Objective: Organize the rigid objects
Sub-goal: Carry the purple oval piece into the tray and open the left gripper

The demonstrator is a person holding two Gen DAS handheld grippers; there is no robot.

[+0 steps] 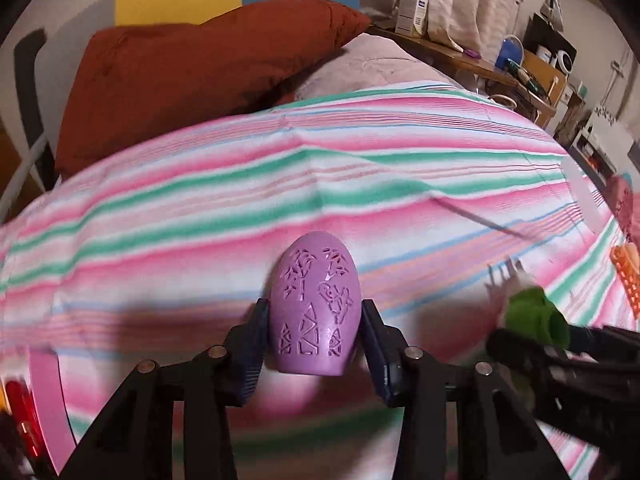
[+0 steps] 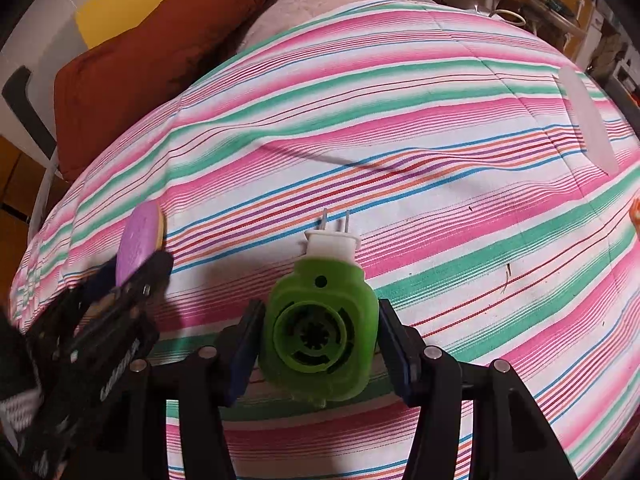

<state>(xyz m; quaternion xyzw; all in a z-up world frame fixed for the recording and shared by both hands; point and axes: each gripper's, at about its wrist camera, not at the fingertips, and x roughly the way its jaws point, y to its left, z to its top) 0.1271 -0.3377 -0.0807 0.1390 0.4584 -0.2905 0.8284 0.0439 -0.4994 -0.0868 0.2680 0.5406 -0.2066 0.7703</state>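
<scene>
Blue pads of the left gripper (image 1: 314,330) pinch a purple egg-shaped piece (image 1: 313,306) above the striped bedspread (image 1: 200,216); the right gripper (image 2: 318,344), at 3 o'clock, seemingly clamps a green plug-in device (image 2: 320,336).

Lilac egg-shaped shell (image 1: 313,306) with cut-out patterns, green plug-in device (image 2: 319,340), pink-green-white striped bedspread (image 2: 400,140), rust-brown pillow (image 1: 192,76)

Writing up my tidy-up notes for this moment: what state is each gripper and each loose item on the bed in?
left gripper: shut on the purple egg-shaped case.
purple egg-shaped case: held between the pads, above the striped bedspread.
right gripper: shut on the green plug-in device.
green plug-in device: held, prongs pointing away from the camera.
translucent white lid: lying flat on the bedspread, untouched.
</scene>
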